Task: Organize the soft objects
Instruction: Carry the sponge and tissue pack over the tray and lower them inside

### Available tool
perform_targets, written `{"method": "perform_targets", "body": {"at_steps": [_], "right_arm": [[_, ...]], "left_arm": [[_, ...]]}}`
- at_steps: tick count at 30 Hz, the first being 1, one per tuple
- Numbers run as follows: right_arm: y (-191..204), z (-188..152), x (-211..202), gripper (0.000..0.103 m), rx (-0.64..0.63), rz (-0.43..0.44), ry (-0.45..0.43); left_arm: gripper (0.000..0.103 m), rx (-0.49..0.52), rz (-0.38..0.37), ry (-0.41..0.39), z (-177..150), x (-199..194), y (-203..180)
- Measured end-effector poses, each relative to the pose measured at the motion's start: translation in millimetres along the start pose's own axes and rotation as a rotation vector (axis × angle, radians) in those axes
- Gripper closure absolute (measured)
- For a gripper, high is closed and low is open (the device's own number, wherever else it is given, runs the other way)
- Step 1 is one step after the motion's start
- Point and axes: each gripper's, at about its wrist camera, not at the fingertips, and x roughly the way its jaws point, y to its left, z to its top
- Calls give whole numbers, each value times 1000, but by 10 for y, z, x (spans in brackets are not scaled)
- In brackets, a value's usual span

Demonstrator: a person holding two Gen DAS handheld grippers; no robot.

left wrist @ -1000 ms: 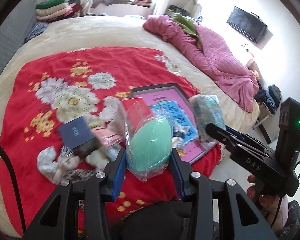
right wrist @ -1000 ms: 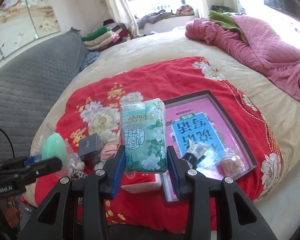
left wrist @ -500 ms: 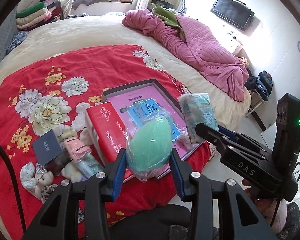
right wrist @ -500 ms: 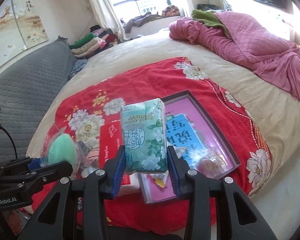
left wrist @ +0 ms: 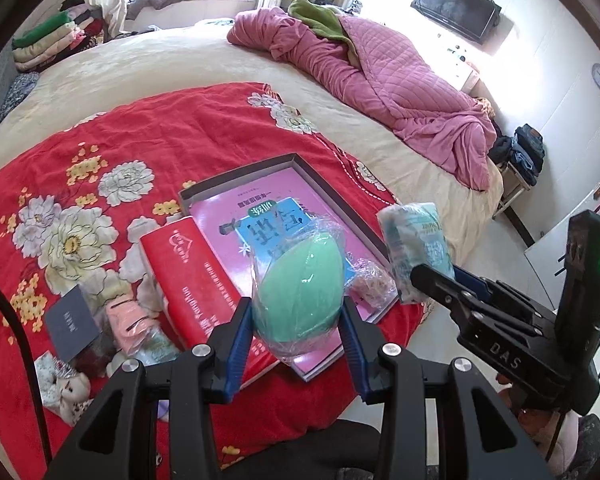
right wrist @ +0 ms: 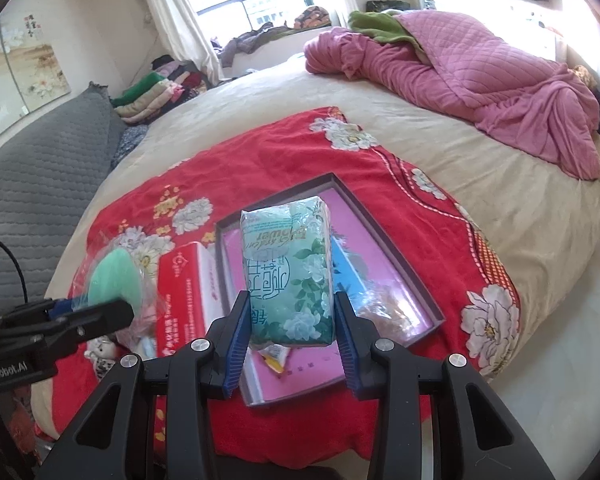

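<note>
Left wrist view: the left gripper [left wrist: 298, 322] pinches a green egg-shaped sponge [left wrist: 300, 284] wrapped in clear plastic, its blue pads pressed against both sides. The sponge is held in the air above the near edge of a bed [left wrist: 204, 56]. Below it a red floral blanket [left wrist: 204, 128] covers the bed's near part. On the blanket lies a shallow dark tray [left wrist: 342, 196] holding a pink book [left wrist: 260, 200] with a blue panel. A red tissue box [left wrist: 192, 276] lies just left of the tray, touching it. Further left sit a small dark card [left wrist: 70, 322], a pink soft item [left wrist: 130, 318] and a small plush toy [left wrist: 66, 384], close together. A clear packet [left wrist: 370, 284] rests in the tray's near right corner. At right, the right gripper [left wrist: 432, 280] clamps a pale green tissue pack [left wrist: 414, 236]. A pink quilt [left wrist: 384, 80] is heaped on the far side of the bed.

Right wrist view: the right gripper [right wrist: 290, 328] pinches the tissue pack [right wrist: 288, 268] upright between its blue pads, in the air above the tray [right wrist: 380, 224]. The red tissue box [right wrist: 184, 292] lies just left of the tray. At far left the left gripper [right wrist: 100, 308] holds the sponge [right wrist: 114, 278] above the blanket's [right wrist: 284, 156] left part. The pink quilt [right wrist: 452, 68] lies at the far right of the bed [right wrist: 520, 200], and folded clothes [right wrist: 152, 96] are stacked beyond the bed near the window.
</note>
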Motion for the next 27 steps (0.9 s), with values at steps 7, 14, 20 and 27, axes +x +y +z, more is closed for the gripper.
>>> {"method": "perform_targets", "body": {"at_steps": [7,14,20,27], "right_arm": [[-164,-58,149,62,15,-20,36],[-297,-161,376,62,18,-39,93],[-424,-269,612,62,34,-14,157],[-508,-362,837,62,20,-24,211]], "left_arm": [[61,21,-5,83,127,475,-74],[61,12,-57,159,100,842,-174],[60,9,-90,218,-16,1070,-272],[60,12,-97,253,-76,1215,-307]]}}
